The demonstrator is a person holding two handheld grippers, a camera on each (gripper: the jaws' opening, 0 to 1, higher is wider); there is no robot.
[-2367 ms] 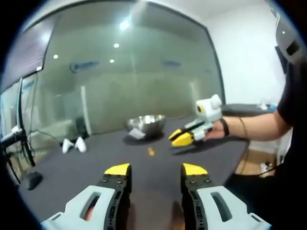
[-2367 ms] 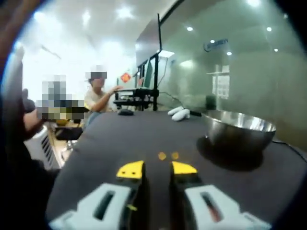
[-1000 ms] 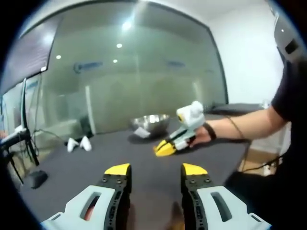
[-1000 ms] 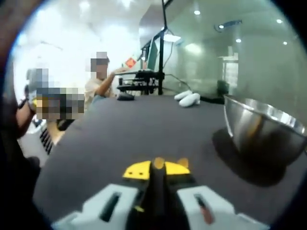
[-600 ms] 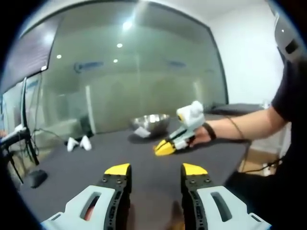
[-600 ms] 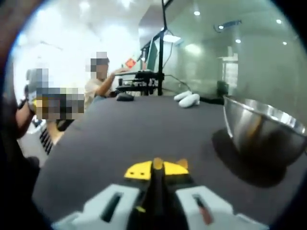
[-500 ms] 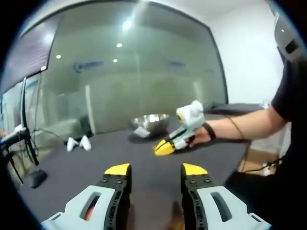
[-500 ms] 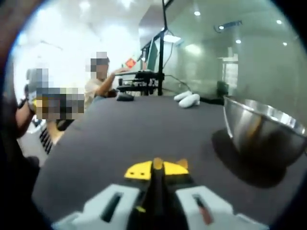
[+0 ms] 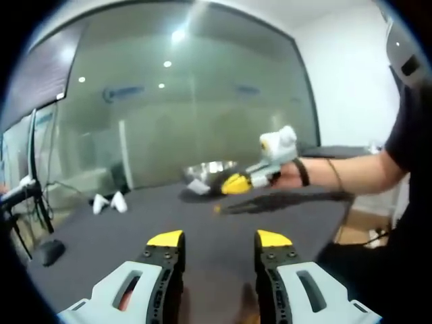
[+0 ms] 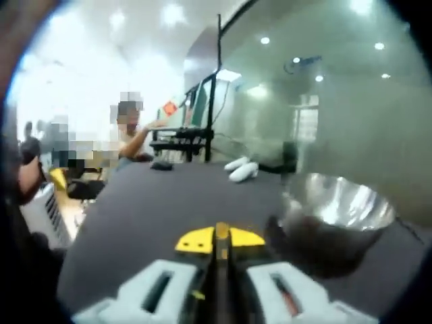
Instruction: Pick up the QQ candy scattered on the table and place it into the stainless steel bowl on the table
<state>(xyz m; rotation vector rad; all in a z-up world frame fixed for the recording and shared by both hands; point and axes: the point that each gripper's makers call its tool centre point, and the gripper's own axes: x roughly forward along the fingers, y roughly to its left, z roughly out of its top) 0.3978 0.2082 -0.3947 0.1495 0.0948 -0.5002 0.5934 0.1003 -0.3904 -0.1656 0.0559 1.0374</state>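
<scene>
The jaws of the right gripper [image 10: 219, 237] are pressed together on one orange QQ candy [image 10: 221, 231], a sliver of which shows between the yellow tips; the jaws of the left gripper [image 9: 220, 238] stand spread and hold nothing. In the right gripper view the stainless steel bowl [image 10: 337, 209] sits at 2 o'clock from the candy, near but not under it. A second candy [image 9: 217, 209] lies on the dark table [image 9: 101, 236], so I judge one transfer in progress and at least one pickup left. Bowl contents cannot be made out. Blue lettering on the glass wall [image 9: 202, 101] is unreadable.
</scene>
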